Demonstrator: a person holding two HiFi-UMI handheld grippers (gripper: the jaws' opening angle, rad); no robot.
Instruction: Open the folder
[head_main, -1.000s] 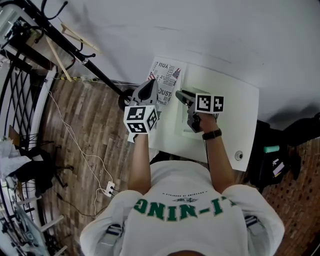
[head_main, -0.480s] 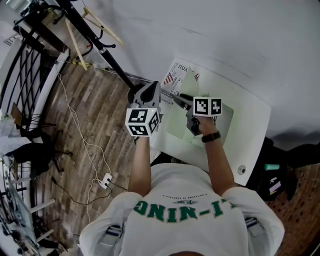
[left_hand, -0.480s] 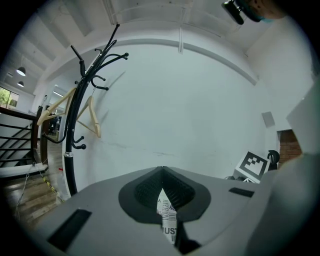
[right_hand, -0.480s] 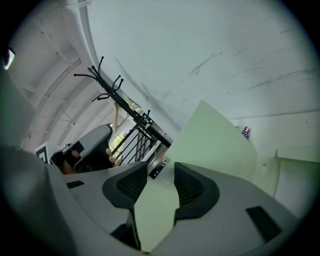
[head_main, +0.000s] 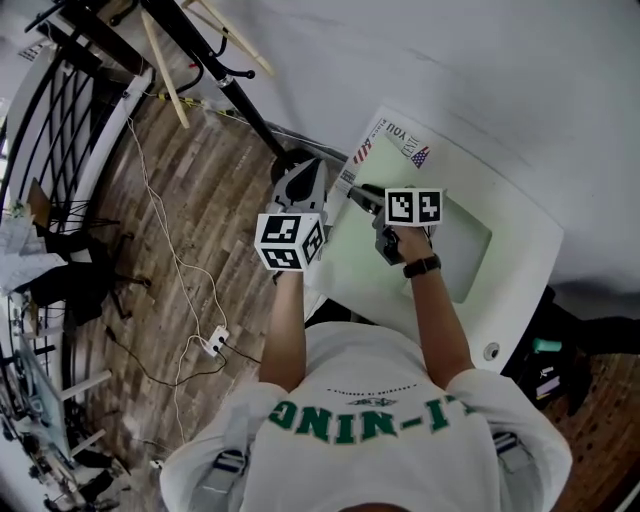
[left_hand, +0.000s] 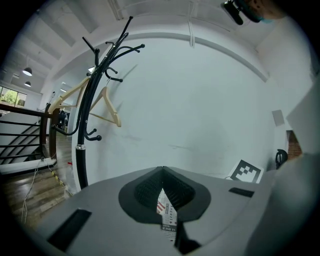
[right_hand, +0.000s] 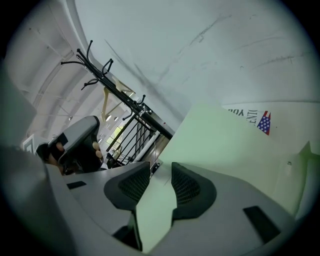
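Note:
A pale green folder (head_main: 365, 270) lies spread wide on the white table (head_main: 520, 230). A printed sheet with a flag (head_main: 390, 145) shows at its far left corner. My right gripper (head_main: 352, 190) is over the folder's left part. Its jaws stand apart and are closing, and the green cover (right_hand: 225, 145) fills the gap between them (right_hand: 160, 168). The printed sheet (right_hand: 255, 119) lies beyond. My left gripper (head_main: 303, 168) hangs at the table's left edge with its tips together (left_hand: 162, 171). A strip of the printed sheet (left_hand: 167, 215) shows in the slit below them; I cannot tell whether it is held.
A black coat stand (head_main: 215, 90) with wooden hangers stands left of the table by the white wall. A cable and power strip (head_main: 212, 342) lie on the wooden floor. A black railing (head_main: 50, 110) runs along the far left. A dark bag (head_main: 545, 370) sits right of the table.
The green cover has swung up and over to the left, so the folder now lies spread wide. Both grippers have moved left and lower with it.

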